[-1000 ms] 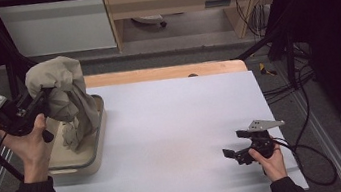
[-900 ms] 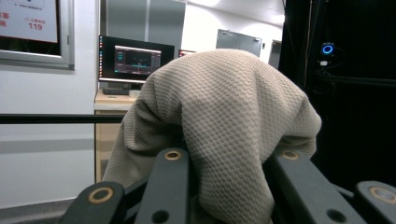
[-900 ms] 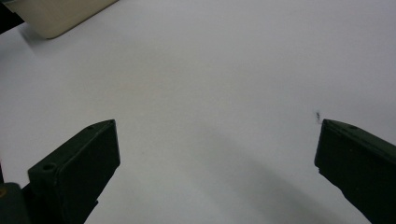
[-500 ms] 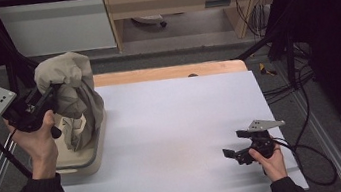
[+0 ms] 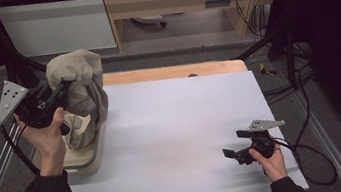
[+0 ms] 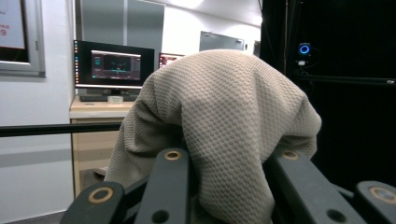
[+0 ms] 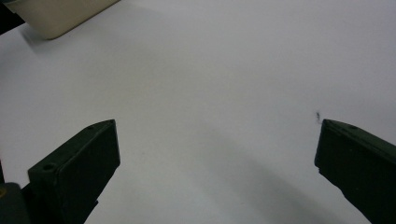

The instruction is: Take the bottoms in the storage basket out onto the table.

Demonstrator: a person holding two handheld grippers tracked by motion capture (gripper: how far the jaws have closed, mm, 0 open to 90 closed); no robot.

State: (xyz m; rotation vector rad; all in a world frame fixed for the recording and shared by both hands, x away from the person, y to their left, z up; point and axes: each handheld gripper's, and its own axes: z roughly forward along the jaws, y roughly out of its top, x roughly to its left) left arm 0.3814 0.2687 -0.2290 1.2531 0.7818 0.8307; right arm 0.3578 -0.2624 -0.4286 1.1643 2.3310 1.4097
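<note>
A beige waffle-knit cloth (image 5: 78, 83) hangs bunched at the table's left, lifted above a cream tub (image 5: 85, 161), with its lower end still down in the tub. My left gripper (image 5: 59, 92) is shut on the cloth's upper part. In the left gripper view the cloth (image 6: 224, 107) drapes over and between the black jaws of the left gripper (image 6: 224, 186). My right gripper (image 5: 230, 154) rests low on the white table (image 5: 177, 125) at the front right. Seen up close, the right gripper (image 7: 217, 135) is open with nothing between its jaws.
The cream tub stands at the table's left edge, and its corner (image 7: 60, 18) appears far off in the right gripper view. A wooden strip (image 5: 170, 72) runs along the table's back edge. Black frame posts and cables (image 5: 308, 122) flank the right side.
My left gripper has moved a little to the right and raised the cloth slightly higher over the tub. The right gripper has stayed put.
</note>
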